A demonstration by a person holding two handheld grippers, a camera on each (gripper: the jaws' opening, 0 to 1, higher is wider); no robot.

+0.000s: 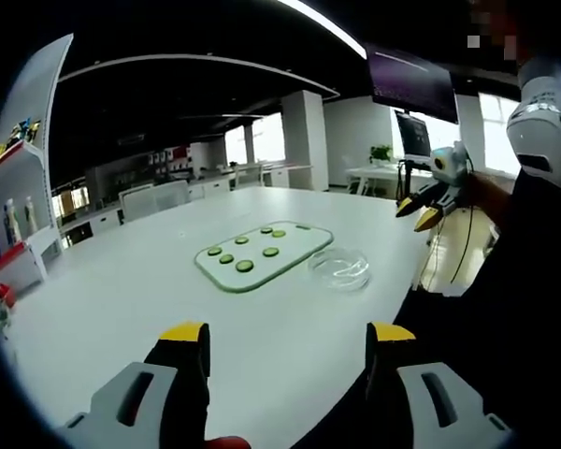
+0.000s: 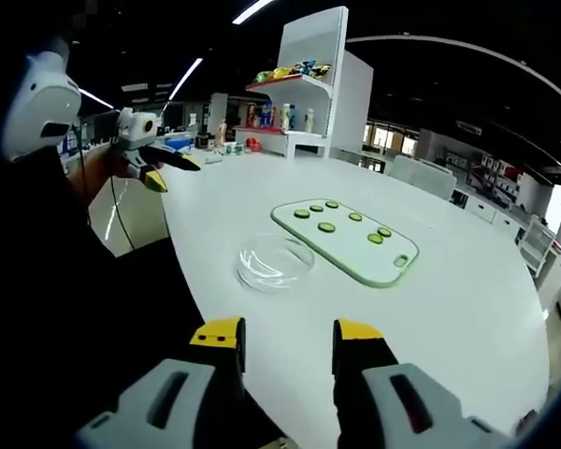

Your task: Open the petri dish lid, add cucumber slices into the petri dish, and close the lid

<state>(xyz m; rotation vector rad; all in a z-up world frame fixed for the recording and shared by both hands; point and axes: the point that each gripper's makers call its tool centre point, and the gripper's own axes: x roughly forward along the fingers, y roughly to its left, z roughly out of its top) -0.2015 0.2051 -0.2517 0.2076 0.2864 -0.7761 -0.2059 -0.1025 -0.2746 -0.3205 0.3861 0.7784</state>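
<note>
A clear lidded petri dish point(image 1: 339, 269) point(image 2: 274, 260) sits on the white table point(image 1: 122, 309) point(image 2: 467, 299) near its edge. Beside it lies a white, green-rimmed board point(image 1: 294, 254) point(image 2: 355, 245) carrying several cucumber slices point(image 1: 244, 266) point(image 2: 326, 227). My left gripper point(image 1: 288, 335) is held open above the table, well short of the board, with nothing between its jaws. My right gripper point(image 2: 287, 332) is also open and holds nothing, a little back from the dish. Each gripper appears in the other's view, raised off the table's edge: the right gripper point(image 1: 419, 213), the left gripper point(image 2: 164, 170).
A person's dark clothing point(image 1: 514, 309) point(image 2: 65, 281) fills the side past the table edge. A white shelf with bottles and toys point(image 2: 304, 84) point(image 1: 14, 206) stands beyond the table's far end. Monitors point(image 1: 413, 84) and desks stand behind.
</note>
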